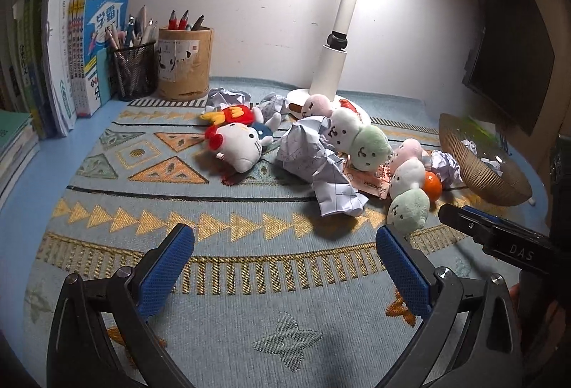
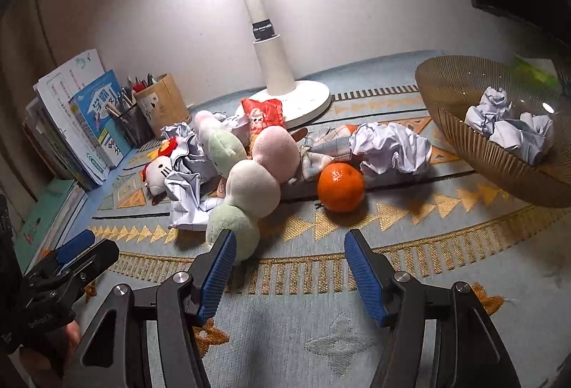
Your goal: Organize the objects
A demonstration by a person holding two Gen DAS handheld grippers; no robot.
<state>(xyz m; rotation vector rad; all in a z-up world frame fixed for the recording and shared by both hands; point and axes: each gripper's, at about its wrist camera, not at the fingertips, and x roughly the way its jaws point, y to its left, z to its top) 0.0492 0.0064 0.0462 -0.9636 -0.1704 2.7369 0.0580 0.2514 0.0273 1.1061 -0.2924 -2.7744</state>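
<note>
the left gripper [image 1: 285, 256], with black arms and blue ribbed pads, is held over a pale blue woven mat patterned with orange triangles [image 1: 221, 309]; its fingers are spread wide and nothing is seen between them; the right gripper [image 2: 289, 266], of the same build, is held above the same mat with its fingers spread partly apart and nothing pinched, its left pad just beside the green end of a plush skewer of pink, white and green balls [image 2: 249, 188]; a round orange mandarin [image 2: 340, 187] is set on the mat just beyond the right gripper's fingertips, near the plush skewer and touching or nearly touching a crumpled white paper ball [image 2: 392, 152]; a ribbed amber glass bowl [image 2: 499, 156] is seen at the right, tilted, with crumpled white papers [image 2: 510, 131] inside it; in the left wrist view a white cat plush with a red bow [image 1: 239, 145] is laid on its side near the mat's middle, beside a large crumpled sheet of lined paper [image 1: 317, 166] and a second plush skewer with faces [image 1: 360, 134]; a white lamp stand with a round base [image 1: 332, 66] is placed at the back by the wall; a round tan pen pot [image 1: 183, 66], a black mesh pen cup [image 1: 134, 70] and upright books [image 1: 89, 49] are lined up at the back left.
</note>
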